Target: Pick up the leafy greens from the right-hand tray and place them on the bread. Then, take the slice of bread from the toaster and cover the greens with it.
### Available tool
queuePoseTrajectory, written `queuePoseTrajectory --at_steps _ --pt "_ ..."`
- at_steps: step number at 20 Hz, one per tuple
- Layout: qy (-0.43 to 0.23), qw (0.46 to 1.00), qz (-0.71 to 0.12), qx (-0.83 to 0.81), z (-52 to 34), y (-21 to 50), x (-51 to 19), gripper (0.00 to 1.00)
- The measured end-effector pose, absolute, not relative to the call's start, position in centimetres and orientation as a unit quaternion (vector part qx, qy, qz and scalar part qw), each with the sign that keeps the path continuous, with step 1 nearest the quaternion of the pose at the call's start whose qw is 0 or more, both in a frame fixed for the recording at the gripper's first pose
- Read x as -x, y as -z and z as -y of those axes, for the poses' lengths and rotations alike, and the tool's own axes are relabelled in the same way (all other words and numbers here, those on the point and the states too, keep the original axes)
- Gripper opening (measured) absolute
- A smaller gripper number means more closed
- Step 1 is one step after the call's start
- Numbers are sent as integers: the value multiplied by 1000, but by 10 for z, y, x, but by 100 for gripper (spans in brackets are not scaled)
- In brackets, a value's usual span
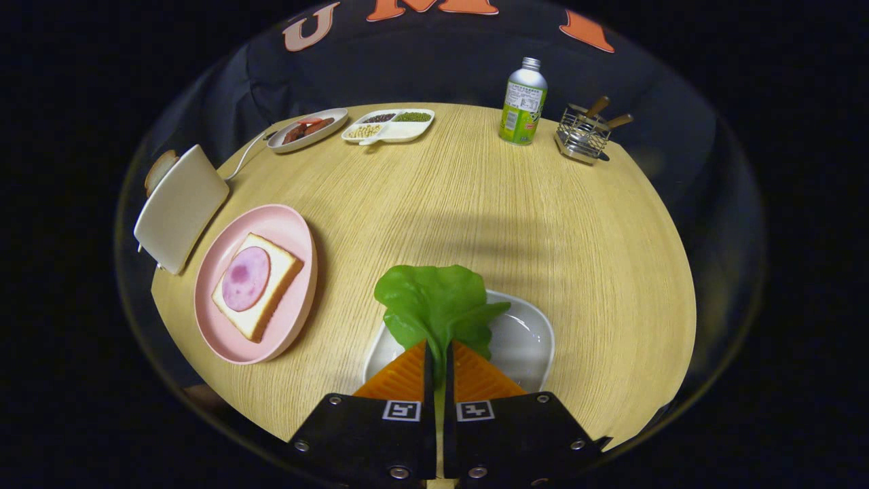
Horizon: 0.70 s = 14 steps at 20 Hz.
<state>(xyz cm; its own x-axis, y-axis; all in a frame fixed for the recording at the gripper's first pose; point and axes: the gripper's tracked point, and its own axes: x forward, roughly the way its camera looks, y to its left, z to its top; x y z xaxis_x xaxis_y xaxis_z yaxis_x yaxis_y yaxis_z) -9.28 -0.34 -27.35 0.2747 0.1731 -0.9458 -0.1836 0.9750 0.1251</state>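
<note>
Now leafy greens between closed jaws.

Even overhead light on a sharp, strongly bulged fisheye picture.

The wooden table is brightly and evenly lit, while the booth behind it falls off into darkness. A broad, soft shadow lies across the table just beyond the leafy greens, and the pink plate left of them casts a thin shadow. The white tray under the greens shows faint glare. Focus is crisp at centre; the table's rim curves and blurs slightly toward its outer edges.
</note>
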Motion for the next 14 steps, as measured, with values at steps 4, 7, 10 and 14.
queuePoseTrajectory --at_steps 4,7,10,14 --pt "-122 818 -562 -5 -5 245 78 5" --pt "-140 829 -541 -13 -21 226 69 5" --pt "-165 834 -526 -15 -43 214 62 5" --pt "-207 833 -514 -21 -81 204 60 5"
